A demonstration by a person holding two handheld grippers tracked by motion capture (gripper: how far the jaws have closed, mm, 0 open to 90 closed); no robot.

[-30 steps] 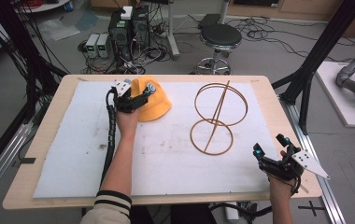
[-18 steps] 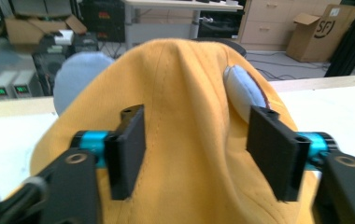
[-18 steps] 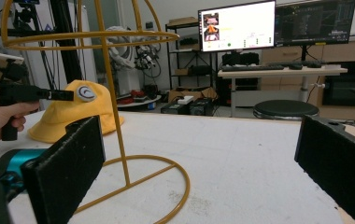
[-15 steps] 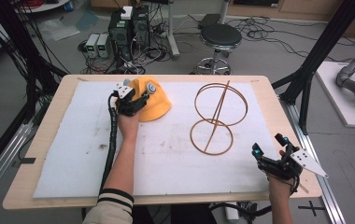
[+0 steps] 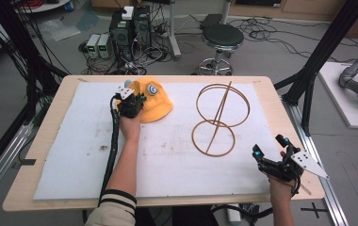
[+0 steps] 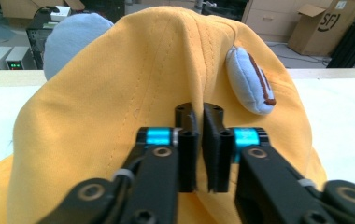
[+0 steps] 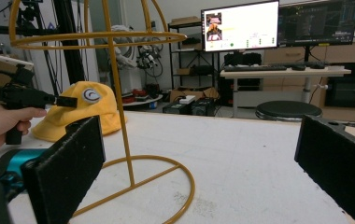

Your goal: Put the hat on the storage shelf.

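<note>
with its jaws just closed onto a pinch of fabric, the left gripper clamps the yellow hat at the table's far left; right gripper waits open, near the wire hat stand. risk: thin fold slips on lifting.

The yellow fabric hat sits crown-up on the white-padded tabletop, toward its far left — a soft dome with stitched seams and a round pale-blue patch bearing a dark-red mark. A fold of its cloth is pinched at the near side — brim spread flat.
</note>
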